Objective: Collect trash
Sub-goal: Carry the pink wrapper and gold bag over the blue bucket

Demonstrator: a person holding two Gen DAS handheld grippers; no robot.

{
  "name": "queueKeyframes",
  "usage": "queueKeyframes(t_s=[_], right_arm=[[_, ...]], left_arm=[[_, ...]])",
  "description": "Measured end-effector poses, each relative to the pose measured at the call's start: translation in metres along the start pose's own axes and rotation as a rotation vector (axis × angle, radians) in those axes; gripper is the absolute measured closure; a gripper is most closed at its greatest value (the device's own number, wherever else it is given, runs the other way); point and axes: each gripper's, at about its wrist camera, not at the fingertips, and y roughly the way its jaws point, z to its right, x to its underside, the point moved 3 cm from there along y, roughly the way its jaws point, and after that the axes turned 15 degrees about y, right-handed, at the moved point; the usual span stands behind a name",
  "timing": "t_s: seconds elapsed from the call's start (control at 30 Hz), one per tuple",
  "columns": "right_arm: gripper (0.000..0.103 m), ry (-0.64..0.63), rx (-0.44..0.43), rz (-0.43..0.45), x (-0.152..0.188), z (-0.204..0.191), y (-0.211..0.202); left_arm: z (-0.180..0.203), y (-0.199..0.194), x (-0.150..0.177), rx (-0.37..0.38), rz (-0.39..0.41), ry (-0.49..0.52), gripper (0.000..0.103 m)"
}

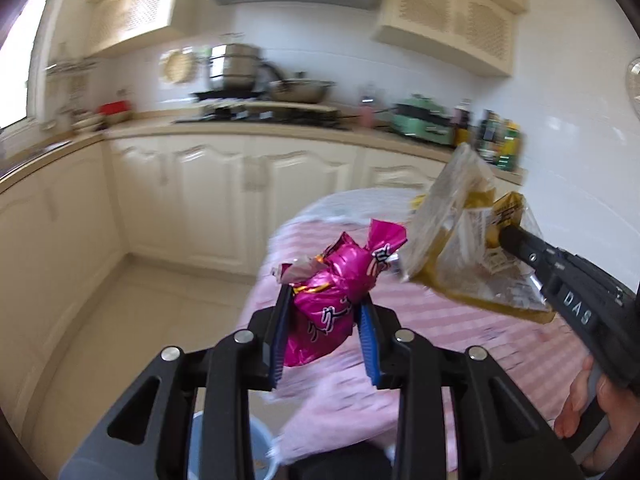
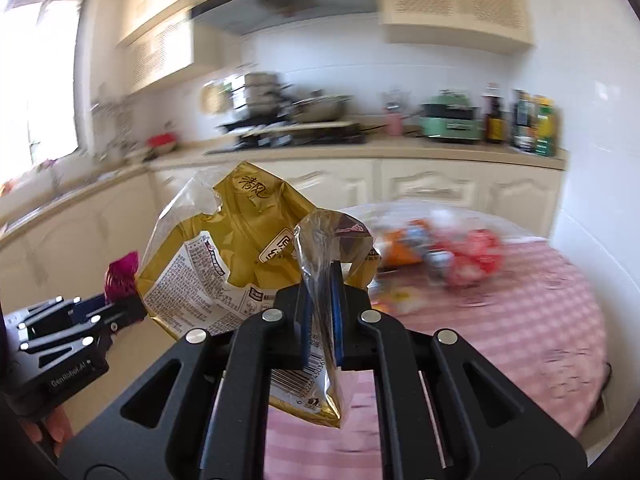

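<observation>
Both sets of jaws are clamped on trash, lifted clear of the pink checked table (image 2: 520, 300). The left gripper (image 1: 326, 320) pinches a crumpled magenta wrapper (image 1: 336, 284), its long axis running up and to the right, twisted end outward. The right gripper (image 2: 320, 316) grips a gold and clear plastic bag (image 2: 240, 240), hanging roughly upright. The carrying step appears underway; next comes release over a bin, perhaps the blue container (image 1: 224, 452) below. More wrappers (image 2: 440, 248) remain on the table.

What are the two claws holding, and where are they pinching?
Left claw pinches the pink wrapper around its lower middle. Right claw pinches the gold bag by its clear crumpled edge.
</observation>
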Motion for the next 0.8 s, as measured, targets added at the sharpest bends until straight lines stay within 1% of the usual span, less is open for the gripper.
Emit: queueKeyframes(t_s=[0.07,0.1,0.17,0.2,0.27,0.33,0.4,0.5,0.6,0.67,0.73,0.8], right_arm=[[0.095,-0.046,-0.040,-0.039,0.018,-0.027,0.017],[0.095,-0.067,-0.053,-0.058,0.026,-0.039,0.024],[0.095,-0.118,-0.090,-0.110,0.049,-0.068,0.044],[0.095,-0.155,-0.102,-0.145,0.064,-0.085,0.057],[0.095,-0.201,-0.121,-0.196,0.088,-0.103,0.076],[0.095,-0.262,-0.117,-0.260,0.119,-0.119,0.101],[0.095,-0.303,-0.106,-0.319,0.148,-0.127,0.125],[0.095,-0.355,-0.072,-0.410,0.197,-0.131,0.160],[0.095,-0.390,-0.040,-0.463,0.229,-0.129,0.183],[0.095,-0.408,-0.019,-0.501,0.247,-0.125,0.198],[0.095,-0.422,0.008,-0.529,0.263,-0.118,0.211],[0.094,-0.411,0.022,-0.557,0.271,-0.111,0.221]], left_arm=[[-0.023,-0.003,0.016,-0.060,-0.027,-0.025,0.073],[-0.038,-0.004,0.028,-0.096,-0.054,-0.044,0.073],[-0.062,-0.001,0.048,-0.138,-0.094,-0.086,0.073],[-0.076,0.002,0.062,-0.157,-0.124,-0.115,0.073],[-0.100,0.008,0.088,-0.190,-0.181,-0.159,0.073],[-0.122,0.020,0.117,-0.211,-0.252,-0.206,0.073],[-0.138,0.034,0.148,-0.224,-0.323,-0.248,0.073],[-0.152,0.062,0.188,-0.221,-0.427,-0.300,0.073],[-0.160,0.087,0.219,-0.196,-0.501,-0.333,0.073],[-0.160,0.102,0.234,-0.178,-0.535,-0.338,0.073],[-0.160,0.117,0.249,-0.136,-0.567,-0.363,0.072],[-0.159,0.131,0.257,-0.102,-0.585,-0.386,0.071]])
